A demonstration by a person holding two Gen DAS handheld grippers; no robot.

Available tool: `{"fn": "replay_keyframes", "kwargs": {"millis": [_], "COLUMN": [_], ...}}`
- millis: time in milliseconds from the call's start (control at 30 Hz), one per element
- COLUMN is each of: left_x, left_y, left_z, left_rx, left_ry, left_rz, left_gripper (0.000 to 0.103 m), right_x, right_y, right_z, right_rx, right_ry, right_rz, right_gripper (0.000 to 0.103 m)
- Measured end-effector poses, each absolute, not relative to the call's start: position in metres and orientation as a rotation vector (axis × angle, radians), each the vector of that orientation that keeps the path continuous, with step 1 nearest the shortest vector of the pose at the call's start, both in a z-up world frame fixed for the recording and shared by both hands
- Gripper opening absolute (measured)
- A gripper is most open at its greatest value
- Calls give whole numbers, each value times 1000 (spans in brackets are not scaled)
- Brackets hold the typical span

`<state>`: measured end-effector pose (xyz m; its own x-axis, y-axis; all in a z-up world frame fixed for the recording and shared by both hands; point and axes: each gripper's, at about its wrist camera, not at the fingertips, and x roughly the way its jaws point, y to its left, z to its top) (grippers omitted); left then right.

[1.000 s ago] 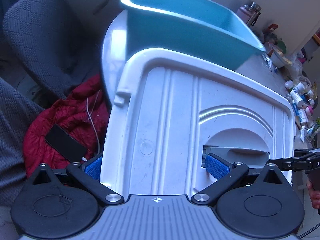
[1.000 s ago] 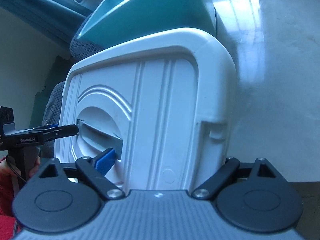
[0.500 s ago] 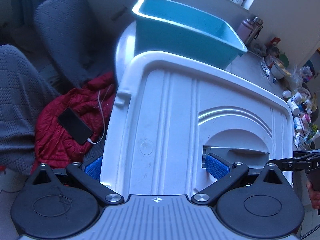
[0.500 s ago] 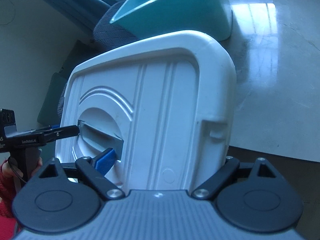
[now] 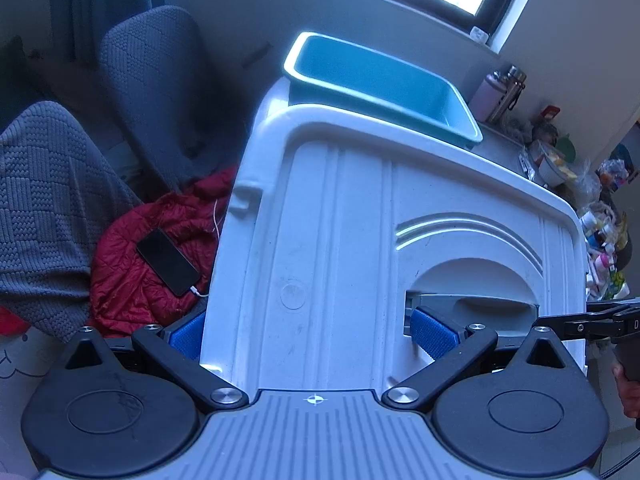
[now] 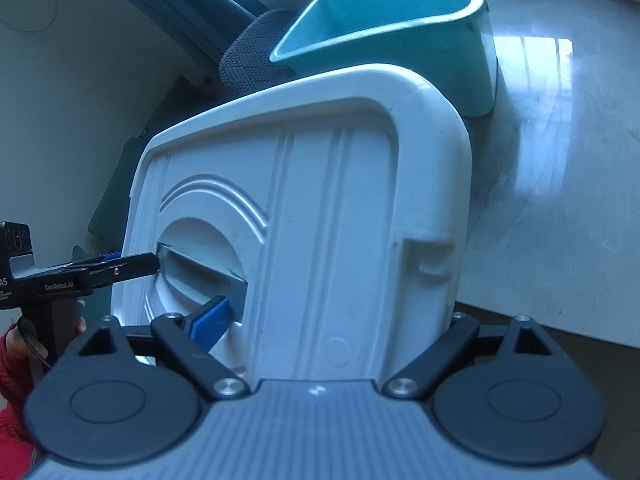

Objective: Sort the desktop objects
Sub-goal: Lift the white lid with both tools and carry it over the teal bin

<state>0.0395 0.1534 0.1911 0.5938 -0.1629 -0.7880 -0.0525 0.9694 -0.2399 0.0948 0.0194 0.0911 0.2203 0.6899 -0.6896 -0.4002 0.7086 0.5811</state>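
Observation:
A large white plastic lid (image 5: pixel 352 240) with a recessed grey handle (image 5: pixel 472 304) fills both views; it also shows in the right wrist view (image 6: pixel 320 220). My left gripper (image 5: pixel 312 332) is shut on one end of the lid, one blue pad (image 5: pixel 434 330) in the handle recess. My right gripper (image 6: pixel 332 320) is shut on the opposite end, its blue pad (image 6: pixel 208 324) in the recess. The lid is held tilted in the air in front of a teal bin (image 5: pixel 376 84), which stands on the table and also shows in the right wrist view (image 6: pixel 400 32).
The bin stands on a pale round table (image 6: pixel 552 184). Left of it are a grey chair (image 5: pixel 156 80), a red jacket (image 5: pixel 132 256) with a phone (image 5: pixel 168 260) on it. Bottles and clutter (image 5: pixel 600 220) crowd the far right.
Both grippers have raised the lid and drawn it back from the teal bin. The bin looks smaller and farther, and more of its inside shows.

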Motion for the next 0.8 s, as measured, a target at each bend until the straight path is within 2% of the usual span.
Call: {"fn": "replay_keyframes", "kwargs": {"millis": [300, 800], "left_x": [73, 178], "left_y": [160, 190], "left_z": [204, 221], "left_rx": [-264, -260], "left_ry": [928, 911], "left_rz": [-50, -68], "left_gripper": [103, 103], "right_x": [141, 250], "right_y": [9, -23], "right_z": [103, 114], "right_rx": [290, 292], "right_ry": [1112, 1087], "right_rz": [782, 767], "right_gripper": [91, 91]}}
